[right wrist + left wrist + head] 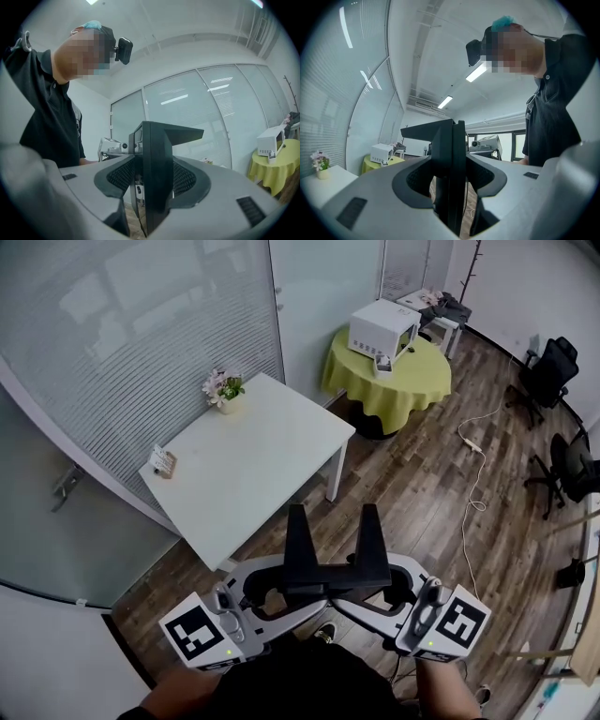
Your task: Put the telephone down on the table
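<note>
The telephone point(330, 563) is a black flat body with two upright prongs, held in the air low in the head view, over the wooden floor. My left gripper point(279, 589) clamps its left end and my right gripper point(382, 589) clamps its right end, the two facing each other. In the left gripper view the black slab point(450, 178) stands edge-on between the grey jaws, which press on both its sides. The right gripper view shows the same black slab point(154, 178) pinched between its jaws. The white square table point(253, 465) stands ahead and to the left, apart from the telephone.
A small flower pot point(223, 390) and a card holder point(162, 462) sit along the table's far edge by the glass wall. Further back is a round yellow-clothed table point(394, 385) with a white appliance point(382, 326). A white cable point(473, 484) lies on the floor; office chairs point(548, 371) stand at the right.
</note>
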A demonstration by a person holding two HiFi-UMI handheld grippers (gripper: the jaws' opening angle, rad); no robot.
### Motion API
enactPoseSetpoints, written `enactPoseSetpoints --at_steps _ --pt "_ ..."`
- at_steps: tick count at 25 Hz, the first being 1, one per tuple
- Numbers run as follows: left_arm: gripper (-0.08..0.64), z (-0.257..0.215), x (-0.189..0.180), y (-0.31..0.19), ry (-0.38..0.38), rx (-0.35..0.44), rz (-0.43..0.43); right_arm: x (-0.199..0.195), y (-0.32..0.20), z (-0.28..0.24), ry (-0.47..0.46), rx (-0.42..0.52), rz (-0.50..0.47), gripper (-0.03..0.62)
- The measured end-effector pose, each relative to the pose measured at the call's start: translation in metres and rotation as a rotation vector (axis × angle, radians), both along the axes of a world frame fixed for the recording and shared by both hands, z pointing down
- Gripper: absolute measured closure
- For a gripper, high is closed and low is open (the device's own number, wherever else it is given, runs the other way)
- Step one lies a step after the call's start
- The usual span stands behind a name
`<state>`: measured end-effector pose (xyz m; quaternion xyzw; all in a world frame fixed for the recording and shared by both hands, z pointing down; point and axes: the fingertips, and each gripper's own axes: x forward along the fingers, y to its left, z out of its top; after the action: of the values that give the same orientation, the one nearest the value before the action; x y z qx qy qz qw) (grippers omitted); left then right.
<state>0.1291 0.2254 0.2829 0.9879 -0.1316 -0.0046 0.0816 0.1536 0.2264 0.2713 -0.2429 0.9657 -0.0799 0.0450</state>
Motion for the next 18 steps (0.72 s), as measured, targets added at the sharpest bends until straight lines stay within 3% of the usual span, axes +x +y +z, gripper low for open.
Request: enactPoseSetpoints --at_steps 10,18 --pt "0.353 0.005 0.030 -0.061 -0.002 -0.004 -0.013 0.030 -0.061 0.006 -0.005 -0.008 -0.012 0.364" --pt "0.353 0.017 0.021 -0.150 0.028 -0.025 -0.030 0.021 -0.151 0.017 0.024 -0.034 -0.029 0.364"
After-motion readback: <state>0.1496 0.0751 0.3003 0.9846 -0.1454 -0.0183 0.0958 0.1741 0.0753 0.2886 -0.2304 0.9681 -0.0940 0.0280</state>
